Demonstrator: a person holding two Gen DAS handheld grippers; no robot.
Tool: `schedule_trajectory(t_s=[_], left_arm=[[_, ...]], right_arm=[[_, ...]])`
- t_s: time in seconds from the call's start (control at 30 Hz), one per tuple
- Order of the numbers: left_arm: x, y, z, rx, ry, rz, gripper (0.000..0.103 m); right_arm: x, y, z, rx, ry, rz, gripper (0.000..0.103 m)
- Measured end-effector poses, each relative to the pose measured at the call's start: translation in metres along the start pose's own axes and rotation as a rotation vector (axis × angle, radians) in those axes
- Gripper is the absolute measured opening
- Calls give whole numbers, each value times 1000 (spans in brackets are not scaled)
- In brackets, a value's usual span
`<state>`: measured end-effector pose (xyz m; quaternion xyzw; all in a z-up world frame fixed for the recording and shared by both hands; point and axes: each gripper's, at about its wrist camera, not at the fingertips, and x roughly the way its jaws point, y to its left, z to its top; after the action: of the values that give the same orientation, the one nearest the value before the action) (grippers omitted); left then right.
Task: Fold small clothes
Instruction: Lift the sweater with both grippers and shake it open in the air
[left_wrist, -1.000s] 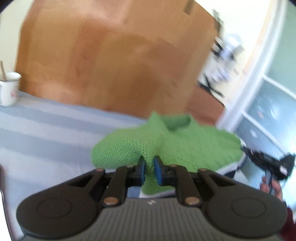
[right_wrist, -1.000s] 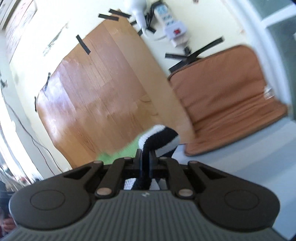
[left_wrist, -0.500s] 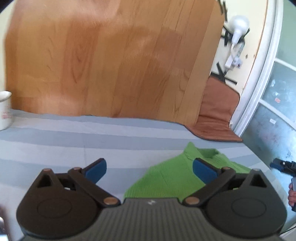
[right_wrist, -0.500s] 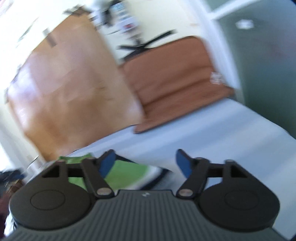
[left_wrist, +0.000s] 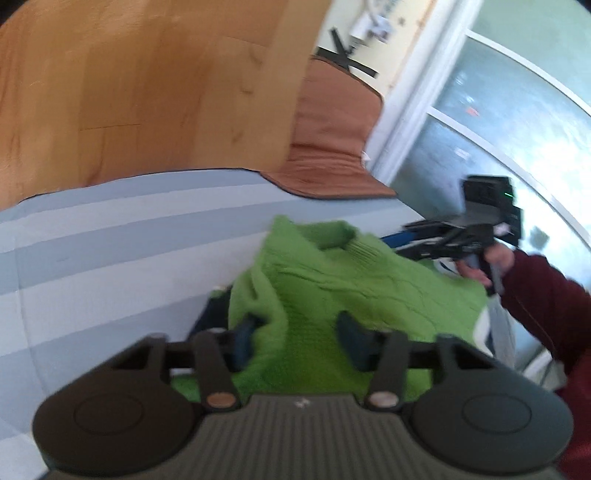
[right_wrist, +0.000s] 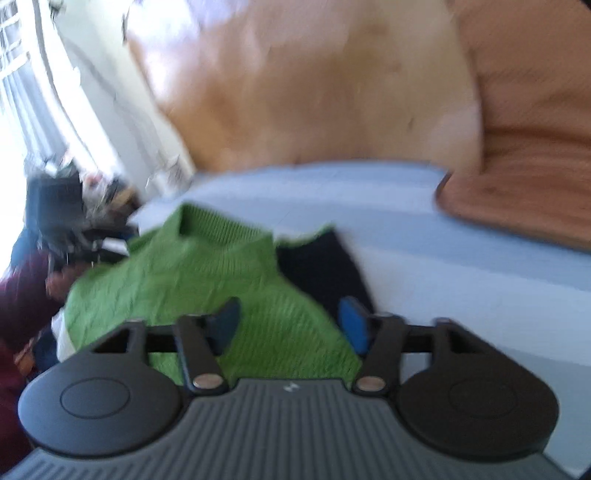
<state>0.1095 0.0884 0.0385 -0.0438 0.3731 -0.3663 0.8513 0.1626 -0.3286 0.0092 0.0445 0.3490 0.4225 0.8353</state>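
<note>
Left wrist: green sweater (left_wrist: 354, 295) on striped sheet (left_wrist: 110, 266).

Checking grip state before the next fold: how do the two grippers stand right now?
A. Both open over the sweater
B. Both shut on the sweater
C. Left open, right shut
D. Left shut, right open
A: the left gripper and right gripper both have blue pads spread apart, with the green sweater showing between them, unpinched.

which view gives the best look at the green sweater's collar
The left wrist view. The green sweater is sharper there, and its ribbed collar shows as an open fold. The right wrist view shows the collar too, at the far edge of the garment, but motion blur smears the knit.
</note>
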Motion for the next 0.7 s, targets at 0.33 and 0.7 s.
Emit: schedule_trajectory(t_s=[0.33,0.7], left_arm=[[15,13,14,-16,33,104,53],[-62,-54,3,65,-207,267,12]], right_arm=[[-18,5,-20,8,-10,7,14],[-104,139,-35,-216,-363,-481,14]])
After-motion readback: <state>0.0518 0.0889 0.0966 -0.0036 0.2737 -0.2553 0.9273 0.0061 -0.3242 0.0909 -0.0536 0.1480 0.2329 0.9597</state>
